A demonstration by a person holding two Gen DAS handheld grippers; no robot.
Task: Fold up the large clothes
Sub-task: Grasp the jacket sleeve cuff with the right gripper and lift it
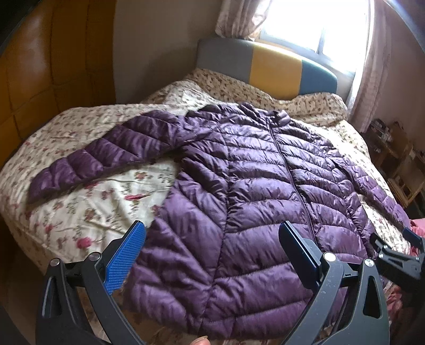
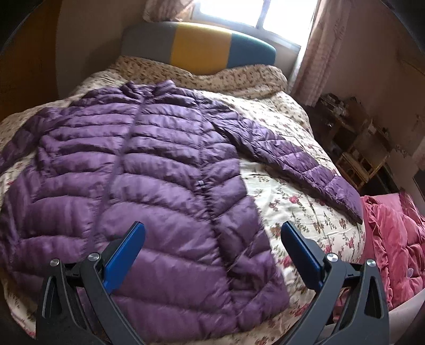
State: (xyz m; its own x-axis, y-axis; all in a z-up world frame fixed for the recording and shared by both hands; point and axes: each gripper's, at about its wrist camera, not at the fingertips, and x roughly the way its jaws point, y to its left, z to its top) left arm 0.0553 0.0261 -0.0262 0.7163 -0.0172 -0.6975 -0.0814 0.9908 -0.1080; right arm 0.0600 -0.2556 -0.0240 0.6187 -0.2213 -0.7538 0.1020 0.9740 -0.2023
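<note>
Your purple puffer jacket (image 1: 265, 191) lies flat and face up on the bed's floral quilt (image 1: 87, 201), zipped closed, its collar toward the grey, yellow and teal headboard (image 1: 268, 66) and its hem toward you. Both sleeves are spread out to the sides: one sleeve (image 1: 87, 162) angles off across the quilt in your left wrist view, the other sleeve (image 2: 297, 164) runs toward the bed's edge in your right wrist view, its cuff ending near a pink quilted blanket (image 2: 393, 238). Your left claw (image 1: 212, 244) is spread wide and holds nothing, hanging above the jacket's lower half close to the hem. Your right claw (image 2: 212, 244) is likewise spread wide and empty, above the hem corner on that side, with its outer finger over bare quilt. The right claw's tip also shows at the right edge of your left wrist view. A bright window (image 1: 313, 24) with curtains stands behind the headboard
</note>
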